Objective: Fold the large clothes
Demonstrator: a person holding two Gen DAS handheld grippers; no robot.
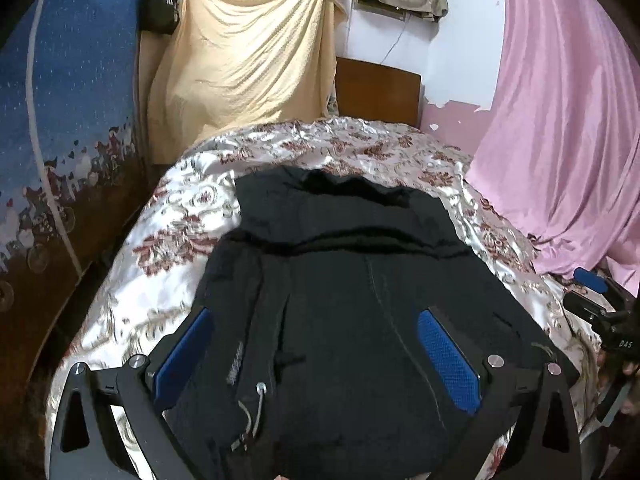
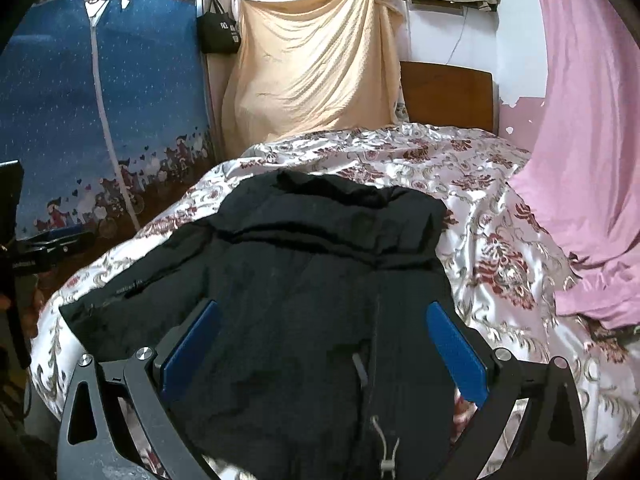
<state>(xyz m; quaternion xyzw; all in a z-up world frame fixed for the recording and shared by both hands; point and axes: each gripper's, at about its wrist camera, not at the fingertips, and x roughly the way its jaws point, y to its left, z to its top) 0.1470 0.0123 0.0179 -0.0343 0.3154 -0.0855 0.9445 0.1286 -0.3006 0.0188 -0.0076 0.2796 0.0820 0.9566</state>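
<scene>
A large black jacket (image 1: 344, 280) lies spread on the bed, hood toward the headboard; it also shows in the right wrist view (image 2: 304, 280). Its grey drawstring toggles (image 1: 256, 404) lie near the hem. My left gripper (image 1: 316, 344) is open, with blue pads (image 1: 448, 360) wide apart above the jacket's lower left part. My right gripper (image 2: 324, 340) is open above the lower right part, beside the zipper (image 2: 376, 344). Neither gripper holds cloth. The right gripper also shows at the right edge of the left wrist view (image 1: 600, 304).
The bed has a shiny floral cover (image 1: 180, 240) and a wooden headboard (image 1: 376, 92). A blue fabric wardrobe (image 2: 100, 120) stands on the left. A yellow cloth (image 1: 248, 60) hangs at the back. A pink sheet (image 1: 560, 140) hangs on the right.
</scene>
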